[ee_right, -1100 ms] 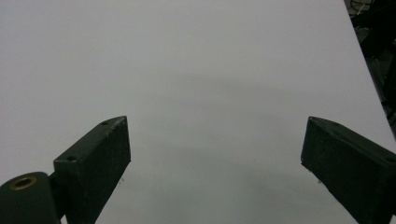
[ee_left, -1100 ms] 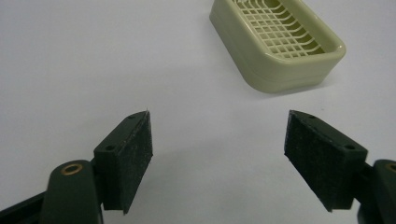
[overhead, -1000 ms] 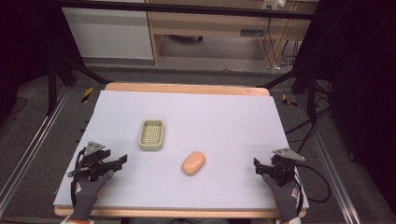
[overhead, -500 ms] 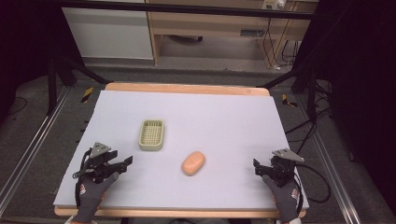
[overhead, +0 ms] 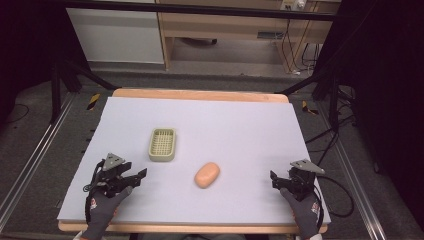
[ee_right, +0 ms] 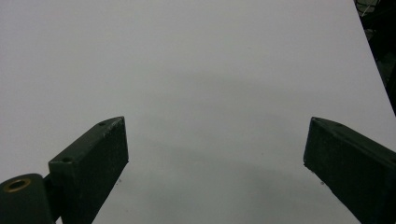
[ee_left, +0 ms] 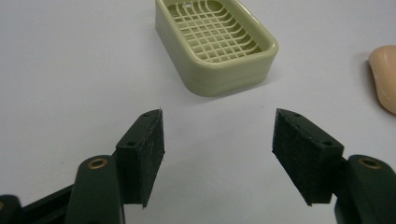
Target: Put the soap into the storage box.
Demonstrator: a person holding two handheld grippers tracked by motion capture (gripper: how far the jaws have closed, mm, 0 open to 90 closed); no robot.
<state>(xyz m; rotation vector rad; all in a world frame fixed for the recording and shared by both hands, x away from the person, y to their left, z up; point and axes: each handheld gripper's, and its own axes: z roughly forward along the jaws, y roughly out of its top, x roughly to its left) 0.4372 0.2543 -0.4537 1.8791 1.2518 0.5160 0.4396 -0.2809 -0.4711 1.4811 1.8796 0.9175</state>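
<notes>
A pale green soap dish [overhead: 162, 144] with a grid floor sits empty on the left half of the white table top [overhead: 240, 125]. A peach bar of soap [overhead: 207, 174] lies to its right, nearer the front. My left gripper [overhead: 138, 177] stands open at the front left, pointing right, short of the dish. In the left gripper view the dish [ee_left: 215, 44] lies just beyond the open gripper [ee_left: 217, 149], and the soap [ee_left: 385, 77] shows at the right edge. My right gripper [overhead: 274, 180] rests open at the front right, and in its own view the gripper [ee_right: 215, 154] holds nothing.
The table has a wooden rim [overhead: 200, 94] at the back. Black stand legs [overhead: 65, 80] and cables [overhead: 340, 150] sit on the floor on both sides. A wooden cabinet [overhead: 235, 27] stands behind the table.
My left gripper has slid a little to the right, toward the dish and soap. The right gripper, the dish and the soap have stayed put.
</notes>
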